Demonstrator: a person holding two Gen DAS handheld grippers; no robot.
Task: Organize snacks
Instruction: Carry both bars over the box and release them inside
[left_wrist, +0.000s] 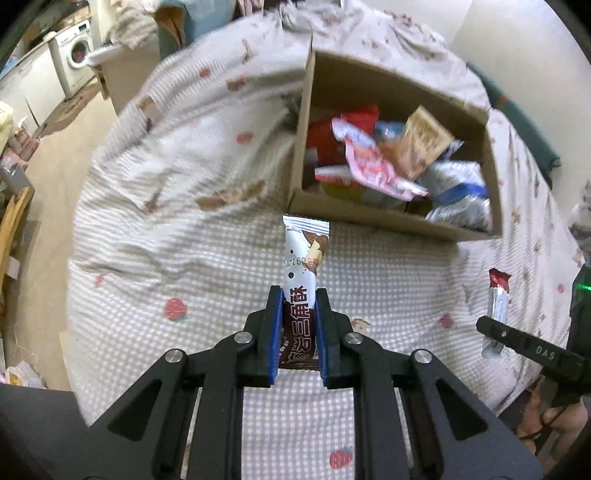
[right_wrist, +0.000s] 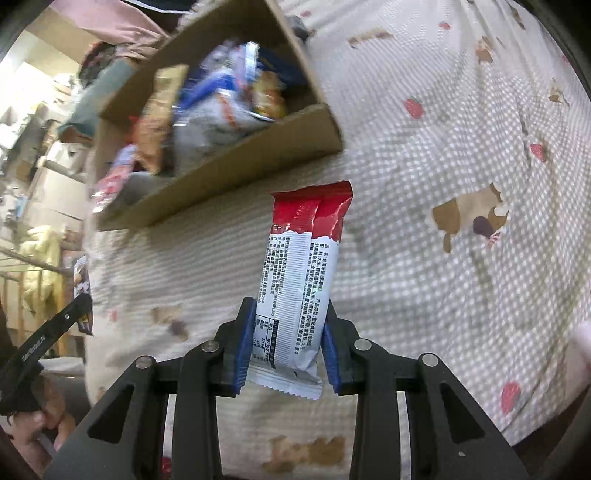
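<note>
Open bed (left_wrist: 229, 266) stretches from 6 to 12 o'clock; cardboard box (left_wrist: 373, 221), heaped with snack packets (left_wrist: 369, 162), blocks 1 o'clock

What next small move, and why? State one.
Probably carry both bars forward over the box and drop them in. The left tongs grip the brown bar, the right tongs the red bar; both hang above the bedspread, just short of the box's near wall.
</note>
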